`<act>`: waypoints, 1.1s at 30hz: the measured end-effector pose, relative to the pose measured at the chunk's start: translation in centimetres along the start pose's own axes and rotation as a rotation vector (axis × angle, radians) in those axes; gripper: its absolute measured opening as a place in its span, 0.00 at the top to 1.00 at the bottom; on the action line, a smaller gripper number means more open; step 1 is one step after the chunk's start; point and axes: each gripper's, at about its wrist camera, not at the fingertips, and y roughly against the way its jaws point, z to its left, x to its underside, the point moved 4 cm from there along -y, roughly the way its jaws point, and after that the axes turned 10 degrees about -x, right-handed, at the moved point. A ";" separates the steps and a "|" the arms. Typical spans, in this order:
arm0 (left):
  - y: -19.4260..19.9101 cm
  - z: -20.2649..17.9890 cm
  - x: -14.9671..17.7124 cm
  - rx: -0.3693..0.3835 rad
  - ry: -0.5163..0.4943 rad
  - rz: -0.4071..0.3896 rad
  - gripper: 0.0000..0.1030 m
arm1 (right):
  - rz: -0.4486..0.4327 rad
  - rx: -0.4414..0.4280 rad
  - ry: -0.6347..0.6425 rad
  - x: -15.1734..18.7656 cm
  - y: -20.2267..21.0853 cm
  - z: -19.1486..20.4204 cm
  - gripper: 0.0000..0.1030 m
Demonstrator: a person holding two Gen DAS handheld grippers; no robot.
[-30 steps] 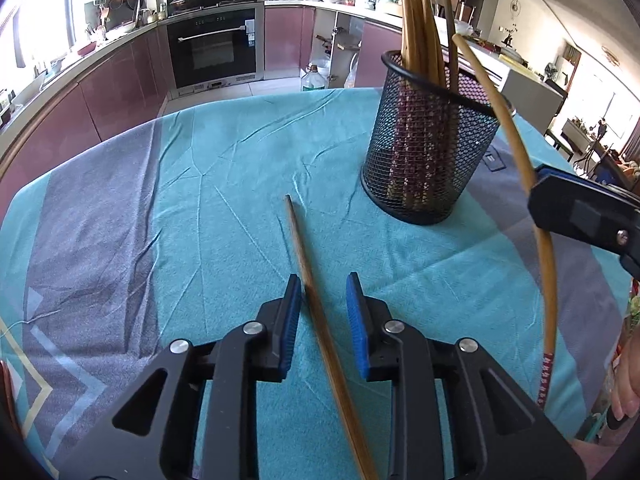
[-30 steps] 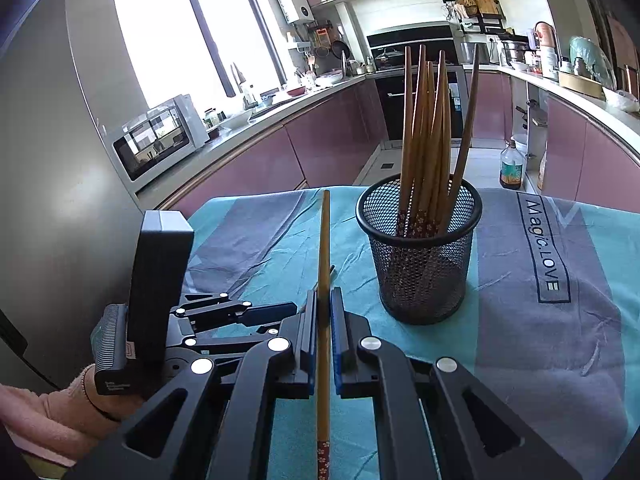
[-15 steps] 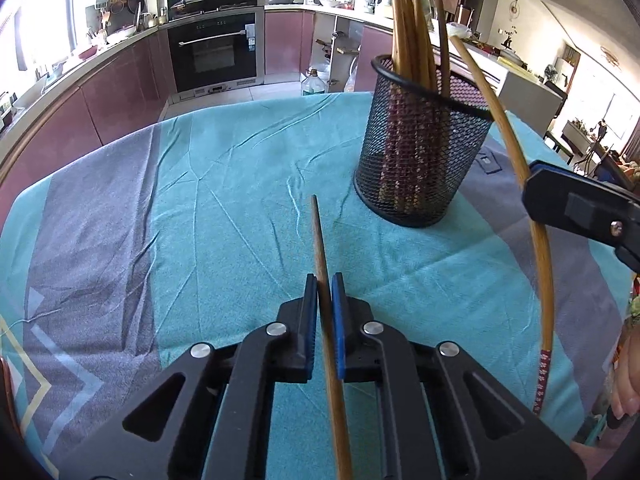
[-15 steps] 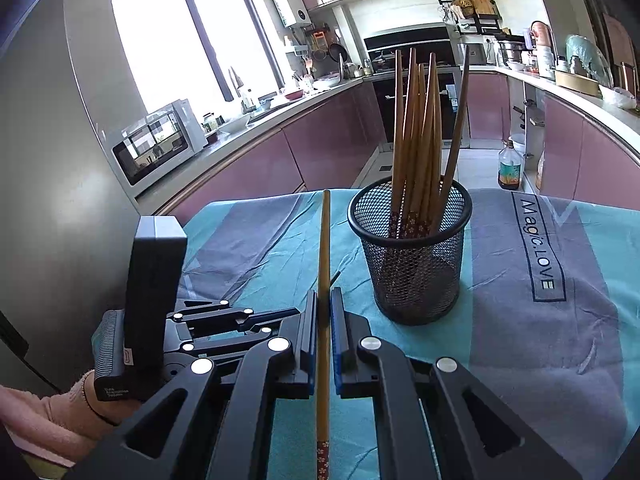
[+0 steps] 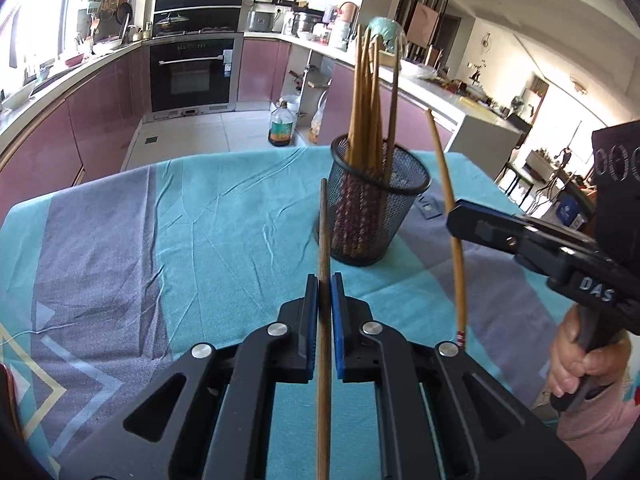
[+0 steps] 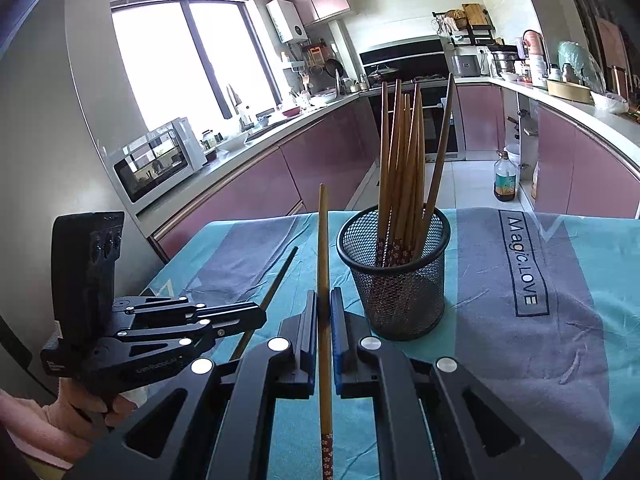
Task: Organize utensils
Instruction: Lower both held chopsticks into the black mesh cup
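Clamping one chopstick (image 5: 325, 240) in left gripper (image 5: 325, 280), right gripper (image 6: 324, 298) pinching another chopstick (image 6: 323, 240), mesh holder (image 6: 400, 280) beside.

A kitchen with mauve cabinets (image 6: 320, 152) under a pale counter, a black built-in oven (image 5: 192, 76) at the far wall, a bright window (image 6: 188, 56) on the left, a pale tiled floor (image 5: 208, 128) beyond the teal-and-grey cloth-covered surface (image 5: 120, 240)

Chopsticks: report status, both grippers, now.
Left gripper shut on dark chopstick, off the cloth. Right gripper shut on light chopstick. Mesh holder ahead, upright, part full. Path clear.
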 end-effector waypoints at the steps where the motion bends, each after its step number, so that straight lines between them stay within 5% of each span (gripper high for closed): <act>1: 0.5 0.0 -0.2 0.013 0.003 -0.009 0.93 | -0.005 0.000 0.001 -0.1 0.1 0.0 0.95; 14: 4.6 -0.9 -2.4 0.109 0.027 -0.098 0.93 | -0.060 -0.012 0.007 -1.2 1.7 0.2 0.95; 33: 6.3 -0.6 -5.5 0.140 0.056 -0.188 0.93 | -0.133 -0.011 0.038 -3.7 3.5 0.3 0.95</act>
